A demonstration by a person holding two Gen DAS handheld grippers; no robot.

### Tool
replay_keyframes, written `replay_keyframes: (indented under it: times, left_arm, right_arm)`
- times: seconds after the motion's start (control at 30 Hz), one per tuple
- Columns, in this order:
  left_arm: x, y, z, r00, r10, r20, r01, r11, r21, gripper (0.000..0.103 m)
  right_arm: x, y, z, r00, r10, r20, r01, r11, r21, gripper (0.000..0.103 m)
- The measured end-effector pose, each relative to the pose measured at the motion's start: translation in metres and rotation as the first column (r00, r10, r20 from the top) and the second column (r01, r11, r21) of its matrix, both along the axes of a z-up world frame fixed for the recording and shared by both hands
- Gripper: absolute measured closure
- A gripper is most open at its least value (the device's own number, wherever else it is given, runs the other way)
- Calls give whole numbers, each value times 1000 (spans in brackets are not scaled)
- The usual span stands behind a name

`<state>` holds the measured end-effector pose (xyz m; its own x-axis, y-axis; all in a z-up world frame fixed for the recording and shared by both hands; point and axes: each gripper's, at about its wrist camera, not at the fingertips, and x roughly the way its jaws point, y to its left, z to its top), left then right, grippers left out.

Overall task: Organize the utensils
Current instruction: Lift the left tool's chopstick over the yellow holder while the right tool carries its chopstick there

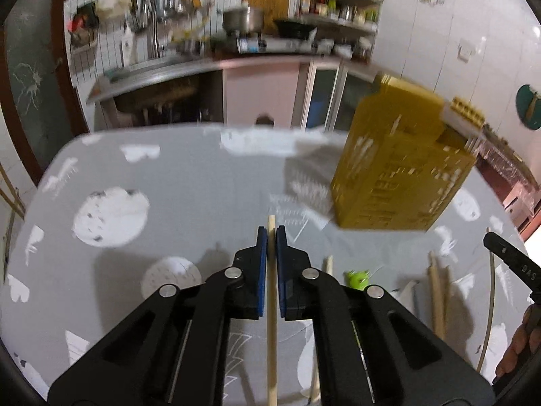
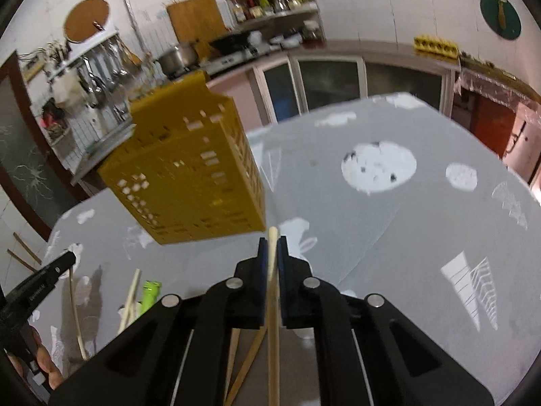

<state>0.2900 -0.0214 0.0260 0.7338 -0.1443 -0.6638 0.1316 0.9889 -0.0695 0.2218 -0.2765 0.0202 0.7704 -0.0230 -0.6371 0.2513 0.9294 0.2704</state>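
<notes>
Two chopsticks are off the desk [image 1: 189, 176], one clamped in each gripper, while the yellow utensil holder [image 1: 402, 165] standing on the grey patterned cloth looks to have taken in little yet, and several sticks and a green utensil [image 1: 356, 279] lie beside it, unsorted. The left gripper [image 1: 271, 237] has its fingers pinched shut on a pale chopstick [image 1: 271, 321]; the right gripper [image 2: 272, 242] grips another chopstick [image 2: 273, 331] the same way, just short of the holder.

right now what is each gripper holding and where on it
Left gripper pinches a wooden chopstick near its top end; right gripper likewise holds another chopstick.
</notes>
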Motion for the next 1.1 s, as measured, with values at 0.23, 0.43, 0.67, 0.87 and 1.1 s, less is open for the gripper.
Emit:
replay_keyframes:
  times: [0.23, 0.43, 0.67, 0.87, 1.1]
  left_arm:
    - [-25, -5, 25, 992, -12, 129, 11, 1000, 3, 99]
    - [-41, -4, 42, 980, 5, 200, 2, 999, -35, 99]
    - [-52, -7, 57, 964, 0, 264, 14, 999, -51, 99]
    - [-53, -13, 74, 951, -21, 309, 42, 997, -60, 99]
    - [-48, -21, 107, 929, -41, 368, 76, 994, -81, 99]
  right_arm:
    - [-20, 0, 26, 990, 21, 138, -13, 998, -58, 97]
    - [-36, 2, 44, 964, 52, 261, -29, 995, -91, 97]
    - [-46, -2, 54, 934, 40, 354, -14, 997, -77, 97]
    - [-45, -2, 74, 905, 54, 422, -22, 997, -79, 97]
    - [-31, -8, 102, 872, 54, 487, -19, 997, -75, 97]
